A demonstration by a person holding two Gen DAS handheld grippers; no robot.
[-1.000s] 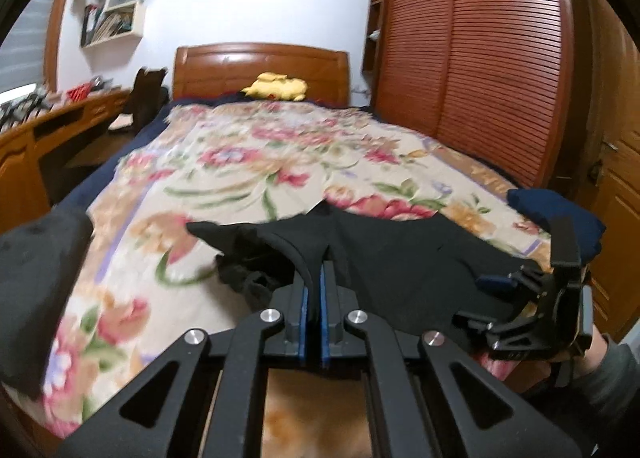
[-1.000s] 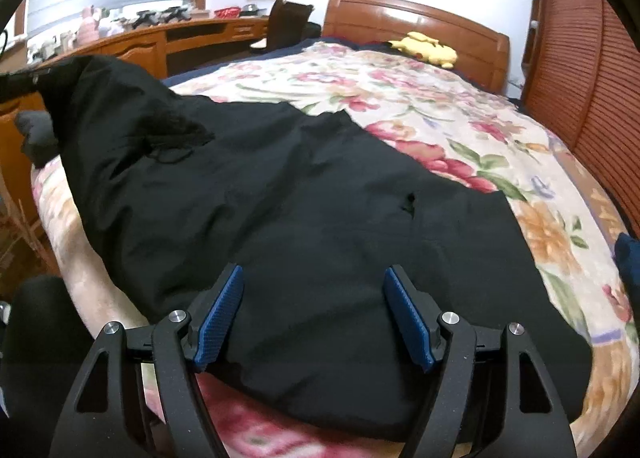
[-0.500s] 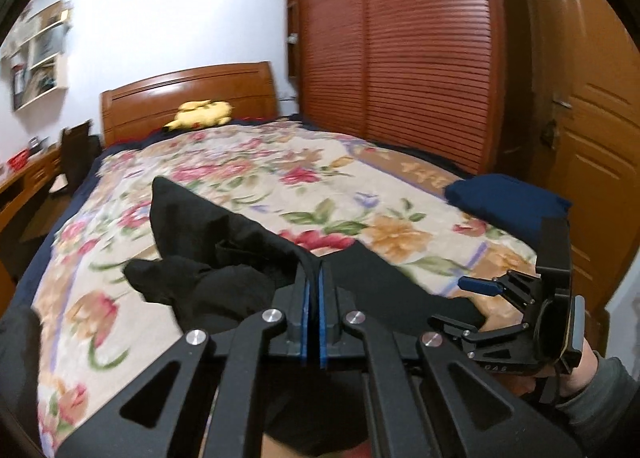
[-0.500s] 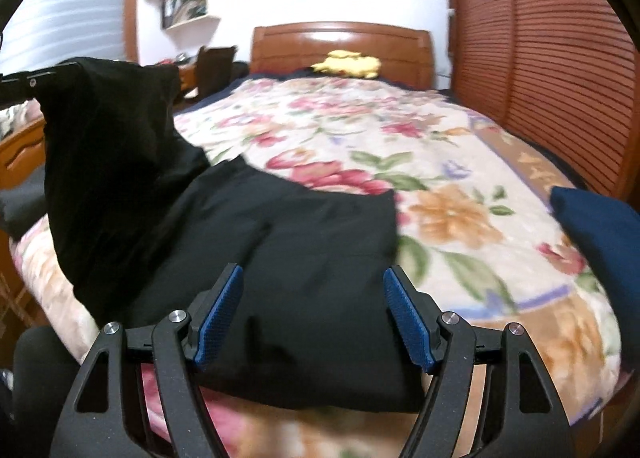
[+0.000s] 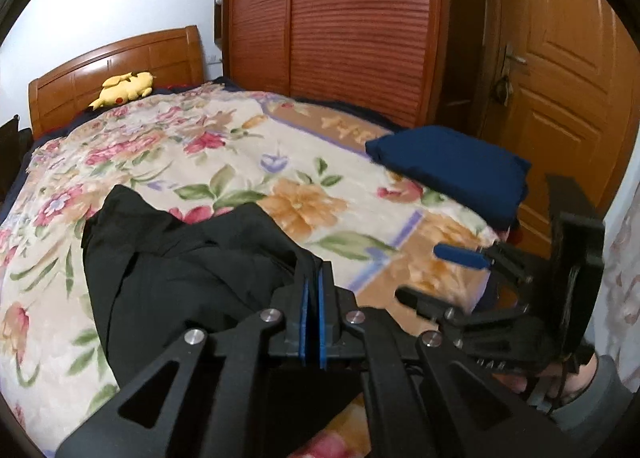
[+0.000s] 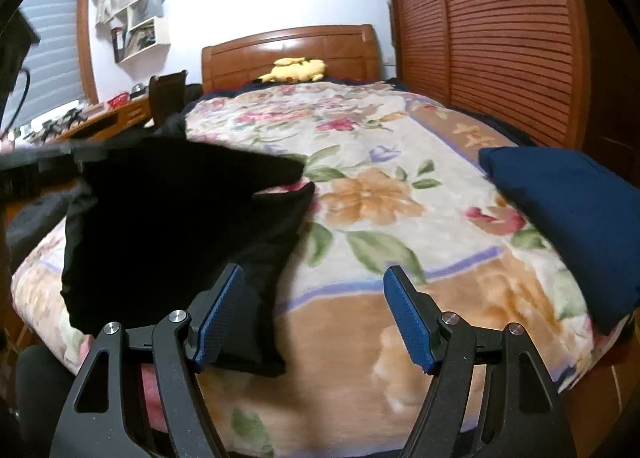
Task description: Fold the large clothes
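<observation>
the black garment (image 5: 180, 266) is partway through its folding, i'd say. the left gripper (image 5: 311, 290) has its jaws pressed together on an edge of the cloth, and the cloth trails off from there in loose folds onto the near left part of the bed (image 5: 224, 162). it is bunched and doubled over rather than flat, so at least one fold looks under way, but the edges are not lined up and nothing is smoothed. a navy blue bundle (image 5: 452, 170) sits squared off by the bed's right edge; it may be a piece already finished, though i can't be sure of that. what's left, as i judge it: lay the held edge down, square it, and fold again to a tidy size.

the right gripper (image 6: 312, 314) holds nothing. its jaws stand well apart over the flowered blanket (image 6: 400, 218), with the black cloth just beside its left pad.

the left camera shows the grip itself, the cloth running into the closed blue pads, and it shows the right gripper from the side with a hand and grey sleeve (image 5: 600, 390) behind it, plus the door (image 5: 560, 58). the right camera misses that grip but shows the garment lifted, hanging off a dark blurred shape at the left edge, and the desk (image 6: 100, 118), shelf (image 6: 144, 18) and window blind (image 6: 48, 50) on that side. both see the yellow plush toy (image 6: 296, 68) by the headboard (image 6: 288, 46).
</observation>
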